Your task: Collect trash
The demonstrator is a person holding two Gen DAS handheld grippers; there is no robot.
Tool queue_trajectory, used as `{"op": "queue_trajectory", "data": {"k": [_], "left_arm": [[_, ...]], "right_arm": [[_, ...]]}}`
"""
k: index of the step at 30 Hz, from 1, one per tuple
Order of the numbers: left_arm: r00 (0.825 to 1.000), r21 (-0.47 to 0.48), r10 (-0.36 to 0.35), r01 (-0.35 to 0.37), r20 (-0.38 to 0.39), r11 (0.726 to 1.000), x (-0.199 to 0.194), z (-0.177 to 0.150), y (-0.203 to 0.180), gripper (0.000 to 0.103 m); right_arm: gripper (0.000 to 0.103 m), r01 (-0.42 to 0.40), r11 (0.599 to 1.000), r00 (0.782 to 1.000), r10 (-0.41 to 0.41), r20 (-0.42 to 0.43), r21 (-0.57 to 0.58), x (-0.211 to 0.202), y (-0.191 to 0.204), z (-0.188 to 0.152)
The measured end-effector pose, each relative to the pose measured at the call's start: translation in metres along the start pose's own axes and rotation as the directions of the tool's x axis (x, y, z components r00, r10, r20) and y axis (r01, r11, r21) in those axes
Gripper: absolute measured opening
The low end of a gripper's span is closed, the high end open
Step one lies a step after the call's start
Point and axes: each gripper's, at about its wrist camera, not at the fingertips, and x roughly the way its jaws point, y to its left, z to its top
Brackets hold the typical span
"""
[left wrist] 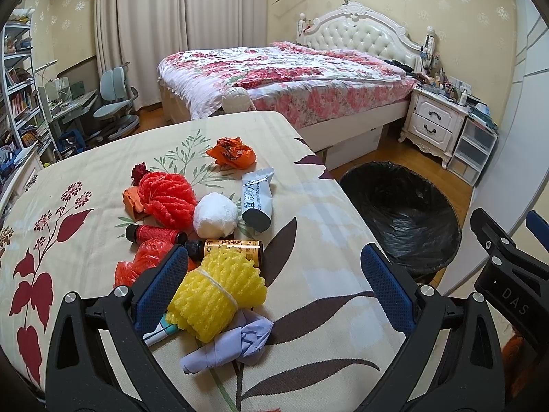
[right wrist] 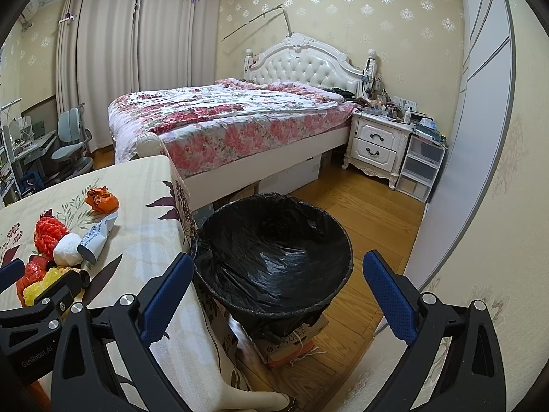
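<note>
- Left wrist view: the left gripper (left wrist: pixel 274 288) hangs over the worktop (left wrist: pixel 326 267) with jaws wide and nothing between them; the yellow foam fruit net (left wrist: pixel 216 295) sits just inside its left finger at about 9 o'clock from the midpoint.
- The net looks very light, soft and springy, so I judge it will squash under the pads. Its banded waist seems the surest place to pinch, since the rubber band already bunches it there.
- Its long axis runs from about 7 o'clock to 1 o'clock in this view, the flared end toward the brown glass bottle (left wrist: pixel 226 249) lying just behind it.
- A crumpled lilac paper (left wrist: pixel 230 346) touches the net at 6 o'clock: light and limp.
- The bottle is stiff, smooth and probably slippery; it lies across, cap toward 9 o'clock.
- Right wrist view: the right gripper (right wrist: pixel 278 295) has its jaws wide and empty, above the black-lined trash bin (right wrist: pixel 274 261), which stands just beside the worktop's edge.
</note>
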Motion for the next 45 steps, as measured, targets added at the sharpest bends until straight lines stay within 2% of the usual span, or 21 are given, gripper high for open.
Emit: {"op": "queue_trajectory", "data": {"k": [21, 26, 40, 41, 43, 44, 45], "left_arm": [[1.000, 0.007, -0.003, 0.003, -0.001, 1.000, -0.003, -0.008, -0.002, 0.098], [1.000, 0.015, 0.004, -0.004, -0.009, 1.000, -0.006, -0.011, 0.002, 0.093], [0.996, -0.047, 0.082, -0.082, -0.019, 0.996, -0.019, -0.019, 0.070, 0.093], [0.996, -0.048, 0.087, -0.088, -0.022, 0.995, -0.021, -0.020, 0.074, 0.093], [0.995, -0.049, 0.100, -0.102, -0.028, 0.994, -0.023, -0.024, 0.083, 0.092], [0.994, -0.048, 0.106, -0.107, -0.033, 0.993, -0.023, -0.026, 0.087, 0.091], [0.993, -0.048, 0.108, -0.110, -0.040, 0.993, -0.023, -0.028, 0.090, 0.087]], "right_arm": [[0.096, -0.006, 1.000, 1.000, 0.006, -0.010, 0.003, 0.001, 0.000, -0.001], [0.096, -0.028, 1.000, 0.999, 0.028, -0.028, 0.001, -0.002, -0.003, 0.000], [0.096, -0.106, 0.993, 0.993, 0.103, -0.054, -0.048, -0.007, 0.032, -0.010], [0.095, -0.113, 0.992, 0.992, 0.110, -0.056, -0.054, -0.007, 0.035, -0.010], [0.085, -0.124, 0.990, 0.991, 0.121, -0.059, -0.067, -0.009, 0.040, -0.011], [0.069, -0.130, 0.989, 0.990, 0.125, -0.064, -0.072, -0.010, 0.044, -0.011], [0.064, -0.137, 0.988, 0.988, 0.131, -0.075, -0.076, -0.010, 0.046, -0.012]]}}
